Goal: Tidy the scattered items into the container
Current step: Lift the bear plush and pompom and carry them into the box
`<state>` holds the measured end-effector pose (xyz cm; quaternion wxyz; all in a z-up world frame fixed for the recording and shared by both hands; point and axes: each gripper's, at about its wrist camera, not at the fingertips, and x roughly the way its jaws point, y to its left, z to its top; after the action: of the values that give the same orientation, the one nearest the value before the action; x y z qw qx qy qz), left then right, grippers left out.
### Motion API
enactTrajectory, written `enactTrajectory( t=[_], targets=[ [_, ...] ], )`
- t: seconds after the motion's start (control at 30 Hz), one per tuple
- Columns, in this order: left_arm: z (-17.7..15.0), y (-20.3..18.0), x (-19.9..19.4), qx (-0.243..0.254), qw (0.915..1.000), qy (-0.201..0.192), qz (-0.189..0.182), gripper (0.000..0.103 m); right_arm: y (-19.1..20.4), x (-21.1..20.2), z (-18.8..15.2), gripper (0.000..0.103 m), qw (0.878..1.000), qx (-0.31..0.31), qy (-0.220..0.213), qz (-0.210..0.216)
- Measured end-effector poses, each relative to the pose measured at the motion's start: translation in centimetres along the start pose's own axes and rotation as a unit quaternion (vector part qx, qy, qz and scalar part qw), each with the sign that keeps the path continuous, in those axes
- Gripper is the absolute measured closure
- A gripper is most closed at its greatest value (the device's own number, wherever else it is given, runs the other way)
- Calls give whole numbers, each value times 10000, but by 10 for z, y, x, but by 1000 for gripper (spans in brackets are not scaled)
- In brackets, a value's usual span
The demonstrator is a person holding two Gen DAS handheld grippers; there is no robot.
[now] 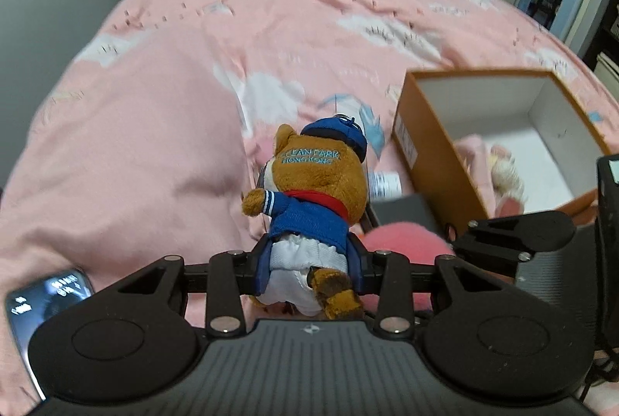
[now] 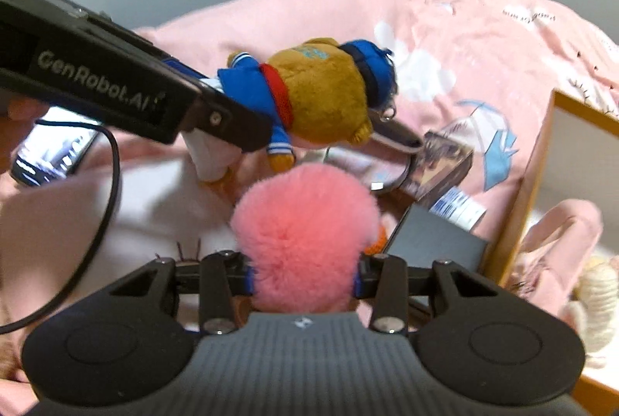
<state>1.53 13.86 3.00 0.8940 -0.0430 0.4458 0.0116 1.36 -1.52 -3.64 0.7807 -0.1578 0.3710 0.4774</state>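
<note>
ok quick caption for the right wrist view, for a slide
Right gripper holds a pink plush; left gripper holds a bear above the bed.

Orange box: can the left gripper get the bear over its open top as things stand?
Probably yes. The left gripper is shut on the bear, and the orange box sits to its right with an open top. The right gripper, shut on a pink plush, sits between them and may crowd the path.

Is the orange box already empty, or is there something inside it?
Not empty. The orange box is open at the top, and a pale pink plush item lies on its white floor; the rest of the floor is bare.
</note>
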Motion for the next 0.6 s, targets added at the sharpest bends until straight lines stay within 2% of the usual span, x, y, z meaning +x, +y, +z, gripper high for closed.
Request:
enactTrajectory(
  t=[0.23, 0.4, 0.6],
  targets=[
    [15, -14, -28, -32, 9978, -623, -204, 59, -18, -52, 8, 59, 9977, 199, -651, -67],
    [29, -36, -36, 56, 9931, -951, -688, 59, -44, -86, 24, 59, 9920, 418, -1132, -366],
    [50, -69, -26, 89, 9859, -1064, -1290, 59, -73, -142, 23, 59, 9835, 512, -1439, -967]
  ],
)
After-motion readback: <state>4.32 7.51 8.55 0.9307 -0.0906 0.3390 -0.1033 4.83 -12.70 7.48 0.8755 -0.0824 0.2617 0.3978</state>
